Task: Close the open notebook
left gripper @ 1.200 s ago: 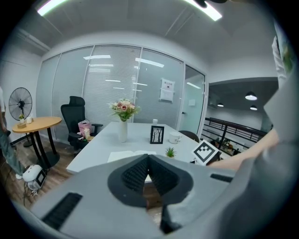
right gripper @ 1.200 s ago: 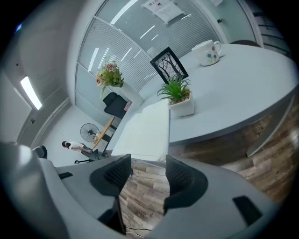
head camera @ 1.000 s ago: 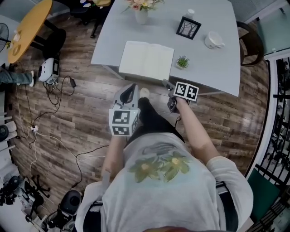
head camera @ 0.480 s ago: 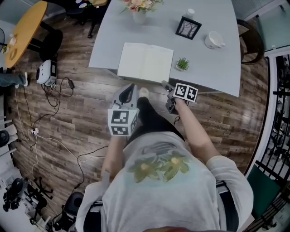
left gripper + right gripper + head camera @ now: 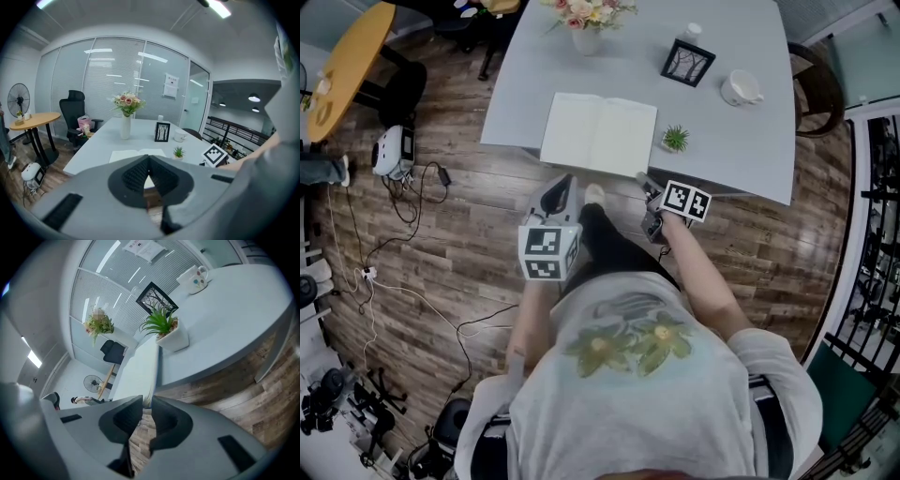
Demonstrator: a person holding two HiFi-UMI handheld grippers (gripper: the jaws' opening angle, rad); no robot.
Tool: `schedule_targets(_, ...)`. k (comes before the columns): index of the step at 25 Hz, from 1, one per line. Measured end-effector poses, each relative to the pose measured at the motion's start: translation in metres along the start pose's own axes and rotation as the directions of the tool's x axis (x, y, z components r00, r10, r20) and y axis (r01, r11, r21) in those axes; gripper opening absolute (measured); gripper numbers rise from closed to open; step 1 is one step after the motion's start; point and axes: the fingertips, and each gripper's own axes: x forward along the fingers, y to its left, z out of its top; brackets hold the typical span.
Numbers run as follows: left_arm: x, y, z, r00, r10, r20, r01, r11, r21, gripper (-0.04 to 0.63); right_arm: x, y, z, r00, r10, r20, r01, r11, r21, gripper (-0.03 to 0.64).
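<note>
While lying open at upper centre, shows notebook (image 5: 599,134) as pale blank rectangular pages, flat on smooth grey table (image 5: 741,141). Just below: left gripper (image 5: 565,180), ribbed dark jaws pressed together, empty; right gripper (image 5: 645,180), jaws just closing to a slit, nothing between.

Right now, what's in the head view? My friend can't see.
An open notebook lies at a table's edge by a plant. Near it a person holds the left gripper and right gripper, whose empty jaws have just been closing.

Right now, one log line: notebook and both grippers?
notebook: open, flat on table | left gripper: shut, empty, short of table | right gripper: jaws just closing, narrow gap, empty
</note>
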Motion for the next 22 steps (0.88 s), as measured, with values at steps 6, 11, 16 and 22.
schedule_targets(6,0.001,0.000,0.005,1.000,0.003,0.014,-0.004,1.000,0.006,0.003,-0.005,0.011,0.003,1.000,0.014,0.022,-0.014,1.000,-0.001,0.066)
schedule_targets(11,-0.002,0.005,0.006,1.000,0.017,0.017,-0.017,1.000,-0.001,0.004,-0.009,0.021,0.007,0.999,0.024,0.035,-0.023,1.000,-0.018,0.063)
schedule_targets(16,-0.006,0.008,0.008,0.999,0.033,0.026,-0.032,0.999,-0.010,0.004,-0.012,0.029,0.010,0.999,0.035,0.041,-0.033,0.999,-0.037,0.061)
schedule_targets(22,-0.013,0.015,0.015,0.997,0.058,0.048,-0.057,0.998,-0.012,0.004,-0.015,0.036,0.011,0.998,0.043,0.039,-0.041,0.998,-0.053,0.061)
